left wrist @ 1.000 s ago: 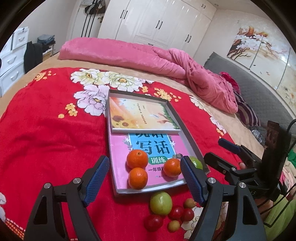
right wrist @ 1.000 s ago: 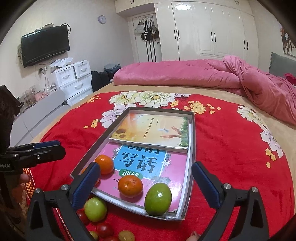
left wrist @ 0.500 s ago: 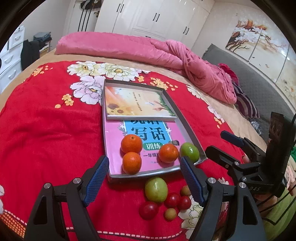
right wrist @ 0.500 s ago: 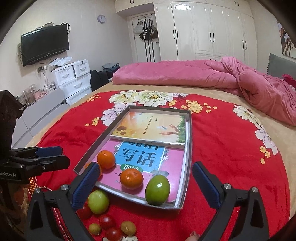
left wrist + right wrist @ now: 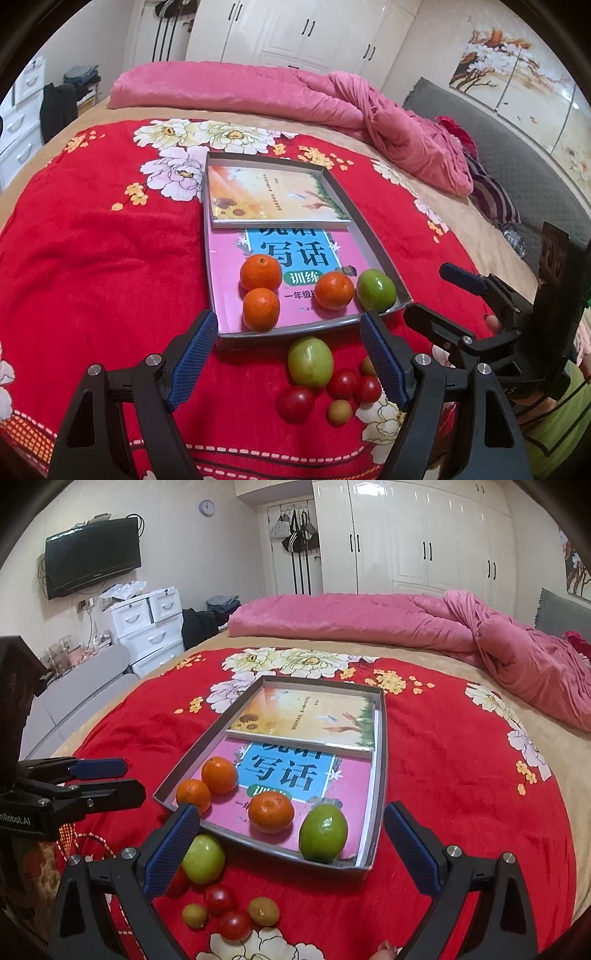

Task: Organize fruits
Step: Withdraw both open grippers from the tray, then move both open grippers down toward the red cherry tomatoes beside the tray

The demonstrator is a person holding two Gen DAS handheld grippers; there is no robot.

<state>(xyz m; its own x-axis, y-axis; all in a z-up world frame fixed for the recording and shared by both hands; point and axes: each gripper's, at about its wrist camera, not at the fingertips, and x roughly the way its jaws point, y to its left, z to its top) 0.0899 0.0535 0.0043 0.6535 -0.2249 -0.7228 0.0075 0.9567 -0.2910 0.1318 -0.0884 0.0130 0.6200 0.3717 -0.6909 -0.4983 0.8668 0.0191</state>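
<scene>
A bedroom, a red floral blanket (image 5: 92, 258), and a sorting job partway done: I hold both tools above the near edge of a shallow grey tray (image 5: 373, 243) lined with two books.

Three oranges, at (image 5: 260, 273), (image 5: 260, 308) and (image 5: 334, 290), and one green fruit (image 5: 376, 290) already sit at the tray's 6 o'clock end. Outside it, just beyond the near rim, lie a second green fruit (image 5: 310, 361) and a huddle of small fruits: red ones (image 5: 295, 403) touching or nearly touching pale brownish ones (image 5: 339, 412).

My left gripper (image 5: 291, 362) hangs spread wide and empty, the loose green fruit between its fingers' line of sight at about 12 o'clock. My right gripper (image 5: 291, 853) is likewise spread and holds nothing; the tray's near rim crosses between its pads.

As I judge it, the step in hand is collecting the loose green fruit. To do it well I would come down over its widest part, close gently so the smooth skin does not squirt free, keep clear of the small fruits at its 5 o'clock, and lift over the rim before setting it beside its twin.
</scene>
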